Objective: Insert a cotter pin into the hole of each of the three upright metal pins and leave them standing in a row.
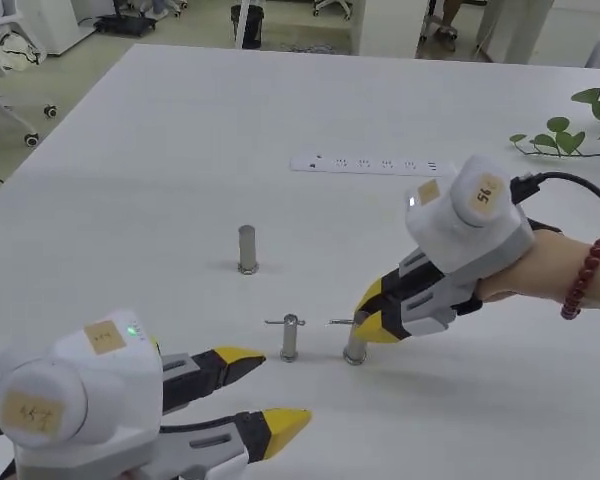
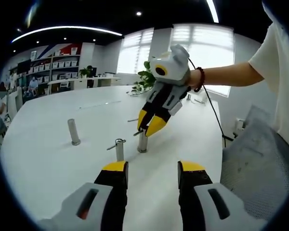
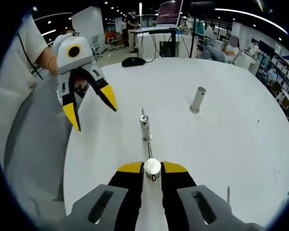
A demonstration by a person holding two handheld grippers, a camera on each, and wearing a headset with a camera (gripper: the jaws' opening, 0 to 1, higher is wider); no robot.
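Cotter pins are in or going into two of your three pins, so I judge you're on the second insertion with one left.

Nearest you, your left gripper (image 1: pixel 265 390) hovers low over the white table (image 1: pixel 130 200). Its yellow-tipped jaws are spread wide and hold nothing.

Just past it stands the fitted grey metal pin (image 1: pixel 289 340), a short upright cylinder with a thin wire cotter pin (image 1: pixel 278 322) crossing its top.

Close beside that, to your right, is the second grey metal pin (image 1: pixel 355 348), with your right gripper (image 1: pixel 370 315) on it. In the right gripper view the jaws stand at a narrow gap with the pin's round top between the tips. The second cotter pin (image 1: pixel 340 322) pokes out on the side away from them. I cannot tell whether the jaws pinch its head or only flank the pin.

Your next move, as I read it, is to seat that cotter pin fully without tipping the pin, then release.

Farther back, well apart and off the line of the other two, stands the bare third grey metal pin (image 1: pixel 247 248).

Beyond it lie a white power strip (image 1: pixel 370 165) and green plant leaves (image 1: pixel 580 125).
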